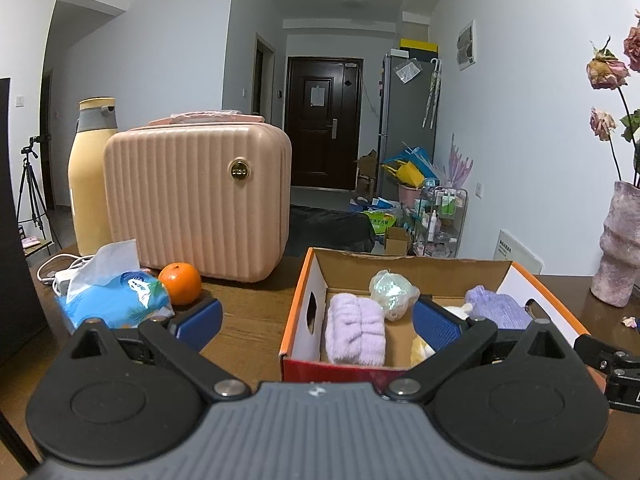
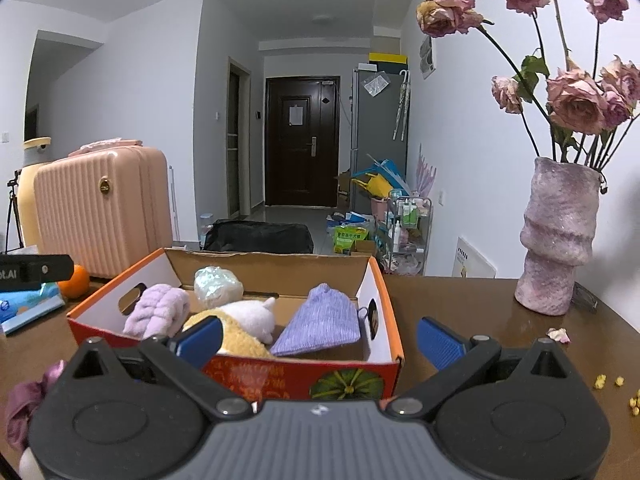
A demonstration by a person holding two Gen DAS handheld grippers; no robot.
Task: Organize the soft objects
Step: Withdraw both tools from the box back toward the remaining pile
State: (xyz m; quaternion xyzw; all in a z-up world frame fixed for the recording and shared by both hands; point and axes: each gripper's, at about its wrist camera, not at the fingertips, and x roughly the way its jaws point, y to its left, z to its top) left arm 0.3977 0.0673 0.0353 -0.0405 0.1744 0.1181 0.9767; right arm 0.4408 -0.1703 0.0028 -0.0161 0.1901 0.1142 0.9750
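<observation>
left wrist view: left gripper (image 1: 318, 322) spread wide and empty over the box's near left rim; cardboard box (image 1: 298, 316) holds a lilac towel (image 1: 354, 330). right wrist view: right gripper (image 2: 318, 340) likewise wide apart, empty, bare table (image 2: 480, 312) to its right.

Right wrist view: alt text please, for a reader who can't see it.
An open gripper hovers before a cardboard box holding a folded towel, plush toy and knit hat. A vase of wilted roses stands right.

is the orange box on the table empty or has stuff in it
Not empty. The open-topped orange box holds a lilac towel, purple knit hat and plush toy.
</observation>
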